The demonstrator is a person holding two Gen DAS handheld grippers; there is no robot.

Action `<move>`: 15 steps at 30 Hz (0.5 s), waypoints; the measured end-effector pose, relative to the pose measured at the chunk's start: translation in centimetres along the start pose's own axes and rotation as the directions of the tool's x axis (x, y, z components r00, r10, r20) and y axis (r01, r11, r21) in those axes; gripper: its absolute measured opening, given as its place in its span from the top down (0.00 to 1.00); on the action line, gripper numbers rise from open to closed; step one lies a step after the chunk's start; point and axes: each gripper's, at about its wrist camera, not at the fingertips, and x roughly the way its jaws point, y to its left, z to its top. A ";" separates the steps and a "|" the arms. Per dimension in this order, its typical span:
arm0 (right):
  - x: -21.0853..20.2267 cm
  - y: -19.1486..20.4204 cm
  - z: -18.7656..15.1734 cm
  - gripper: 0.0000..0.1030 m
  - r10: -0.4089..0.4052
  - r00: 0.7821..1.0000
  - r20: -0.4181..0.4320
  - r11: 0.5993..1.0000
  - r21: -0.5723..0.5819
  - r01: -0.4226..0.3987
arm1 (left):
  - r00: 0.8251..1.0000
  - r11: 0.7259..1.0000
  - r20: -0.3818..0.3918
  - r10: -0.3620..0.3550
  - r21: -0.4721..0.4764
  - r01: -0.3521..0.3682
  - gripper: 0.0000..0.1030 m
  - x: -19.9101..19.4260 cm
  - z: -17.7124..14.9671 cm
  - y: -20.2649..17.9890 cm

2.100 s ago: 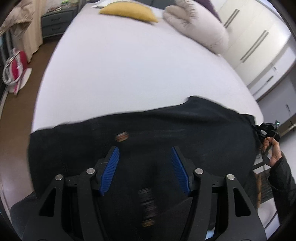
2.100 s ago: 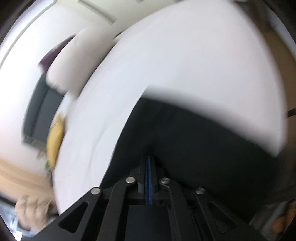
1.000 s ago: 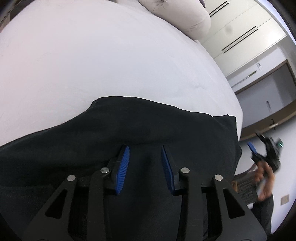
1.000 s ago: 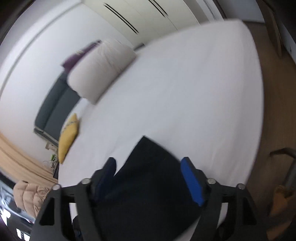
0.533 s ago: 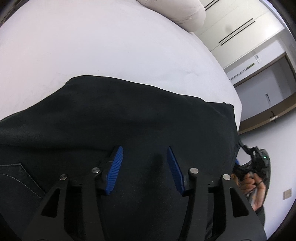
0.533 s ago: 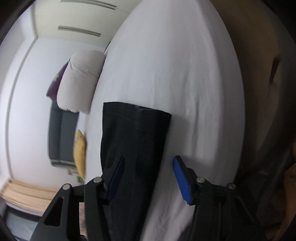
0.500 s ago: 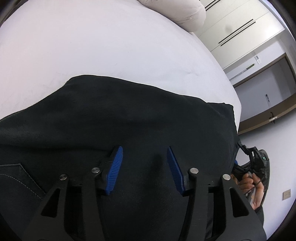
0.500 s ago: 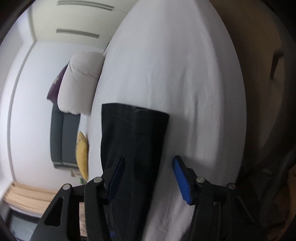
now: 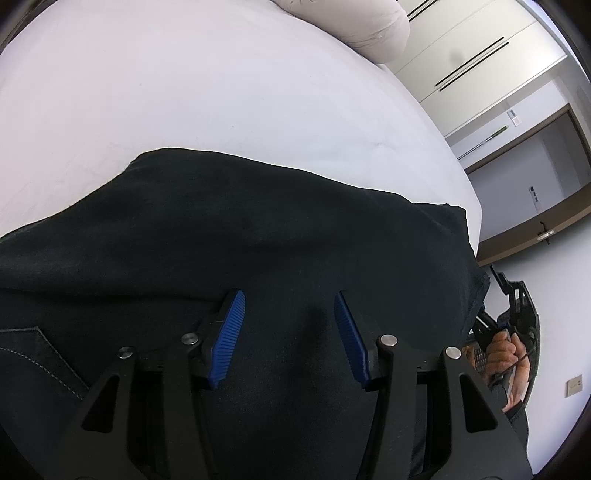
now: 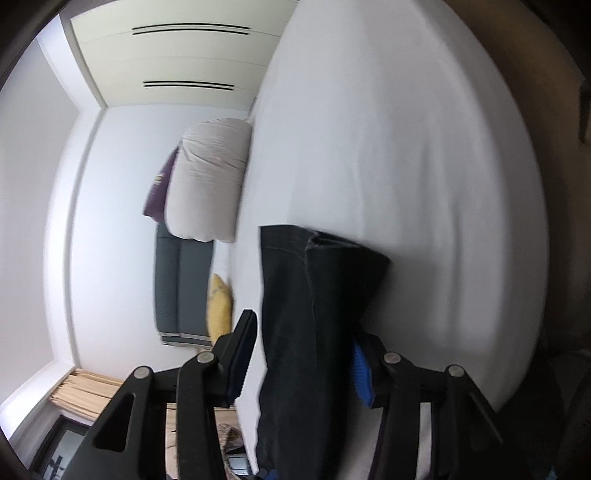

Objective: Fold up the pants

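Black pants (image 9: 258, 240) lie spread across the white bed (image 9: 184, 92), filling the lower half of the left wrist view; a stitched pocket shows at the lower left. My left gripper (image 9: 288, 306) is open, its blue pads hovering over the cloth. My right gripper (image 10: 303, 343) is open, its fingers on either side of the hem end of the pants (image 10: 314, 288) at the bed's edge. The right gripper also shows in the left wrist view (image 9: 509, 306) at the far right, by the hem.
A beige pillow (image 9: 354, 26) lies at the head of the bed; it also shows in the right wrist view (image 10: 207, 184). A yellow cushion (image 10: 219, 310) and grey headboard (image 10: 181, 288) are beyond. White wardrobes (image 9: 476, 66) stand on the right. Wooden floor (image 10: 561, 221) borders the bed.
My right gripper let go of the pants, opened and swung round to the hem end. My left gripper opened a little wider and stayed over the cloth.
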 end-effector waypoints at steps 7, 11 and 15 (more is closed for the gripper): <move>3.0 -0.6 1.4 0.85 0.014 1.000 -0.025 1.000 0.019 -0.013 | 1.000 1.000 -0.002 -0.017 -0.009 0.017 0.52 -0.4 0.1 0.6; 3.5 1.5 1.2 0.93 -0.039 0.999 -0.018 0.997 -0.067 0.038 | 0.999 0.999 0.002 -0.032 -0.018 0.032 0.52 -0.5 0.0 1.0; 3.5 6.0 -0.7 0.93 -0.101 0.995 -0.015 0.965 -0.245 0.094 | 0.999 0.999 0.006 -0.046 -0.023 0.046 0.52 -0.6 -0.1 1.3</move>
